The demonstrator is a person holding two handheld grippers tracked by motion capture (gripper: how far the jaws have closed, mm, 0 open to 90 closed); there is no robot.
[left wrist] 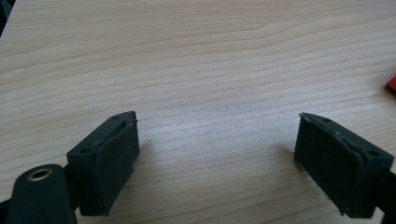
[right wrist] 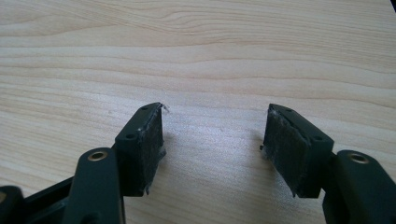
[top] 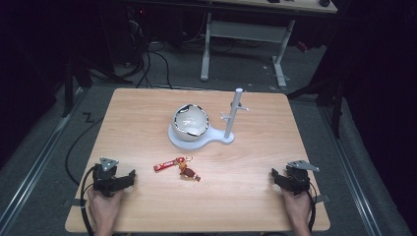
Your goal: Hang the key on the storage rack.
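A red keychain (top: 178,165) with a flat red strap, a metal ring and a small dark red charm is seen lying flat near the table's (top: 255,196) centre, toward the near edge. Behind it, a white stand (top: 219,133) is placed, bearing a glossy white bowl (top: 190,122) and an upright pegged post (top: 234,112).
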